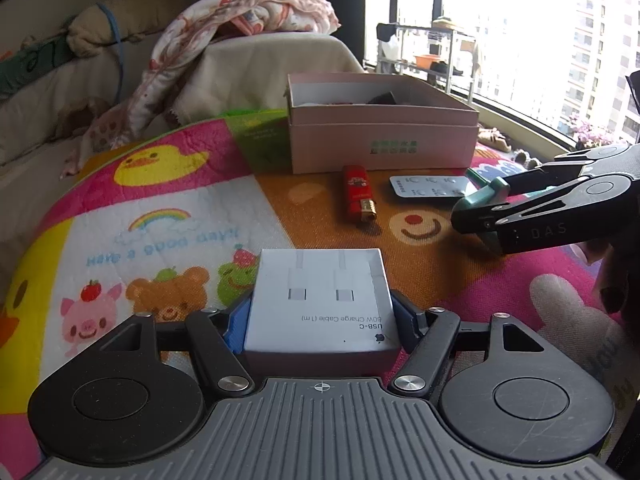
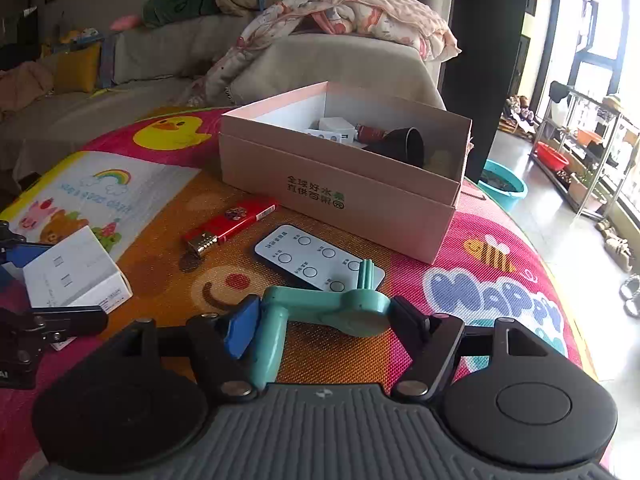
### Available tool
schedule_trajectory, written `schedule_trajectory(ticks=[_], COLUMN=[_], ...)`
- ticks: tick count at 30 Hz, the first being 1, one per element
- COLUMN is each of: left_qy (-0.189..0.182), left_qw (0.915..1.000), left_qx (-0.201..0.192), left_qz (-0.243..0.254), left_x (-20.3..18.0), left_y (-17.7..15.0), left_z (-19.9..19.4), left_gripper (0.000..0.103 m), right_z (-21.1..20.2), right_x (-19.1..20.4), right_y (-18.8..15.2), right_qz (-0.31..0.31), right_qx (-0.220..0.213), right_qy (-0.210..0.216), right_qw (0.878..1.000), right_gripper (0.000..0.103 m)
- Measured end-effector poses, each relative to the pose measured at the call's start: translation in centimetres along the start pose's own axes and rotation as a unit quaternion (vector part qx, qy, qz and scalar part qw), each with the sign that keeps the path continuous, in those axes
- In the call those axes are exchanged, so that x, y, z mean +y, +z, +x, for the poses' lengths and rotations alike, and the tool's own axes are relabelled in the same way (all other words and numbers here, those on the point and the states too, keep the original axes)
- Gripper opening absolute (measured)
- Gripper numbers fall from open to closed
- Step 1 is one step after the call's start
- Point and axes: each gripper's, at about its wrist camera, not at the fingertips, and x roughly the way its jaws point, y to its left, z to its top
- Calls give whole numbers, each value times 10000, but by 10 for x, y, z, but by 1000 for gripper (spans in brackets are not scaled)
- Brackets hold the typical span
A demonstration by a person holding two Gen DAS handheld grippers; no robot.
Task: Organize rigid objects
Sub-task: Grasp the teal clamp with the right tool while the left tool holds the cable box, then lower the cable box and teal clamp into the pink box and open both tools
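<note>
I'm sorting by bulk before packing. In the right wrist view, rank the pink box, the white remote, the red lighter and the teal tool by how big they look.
1. pink box, clearly largest.
2. teal tool and white remote: look alike, and the tool sits nearer the camera, so unranked.
3. red lighter, smallest.

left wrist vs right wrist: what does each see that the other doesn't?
Left wrist only: the printed top of the USB-C cable box between the left gripper jaws.
Right wrist only: the pink box's contents, including a black cup, and the teal tool close up.
Both: red lighter, remote, pink box, play mat.
</note>
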Motion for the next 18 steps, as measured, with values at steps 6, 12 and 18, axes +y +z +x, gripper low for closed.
schedule_trajectory(ticks=[6,12,18], left_qy=[-338,-722,-1139], left_qw=[9986,9934,9764], left_qx=[-201,-849,-1822], left_qz=[359,264,218], left_x=[-10,0,14], left_y=[-5,48,178], left_z=[-14,-26,-15], left_gripper=[74,74,74], right_z=[-25,-58,-88], right_x=[0,-14,-40], right_y=[-13,-3,75], right_qz=[-359,-312,-225], right_qx=[53,-413,-1686], right_qy=[307,238,-253], right_qw=[9989,9984,9851], right_gripper=[71,71,71])
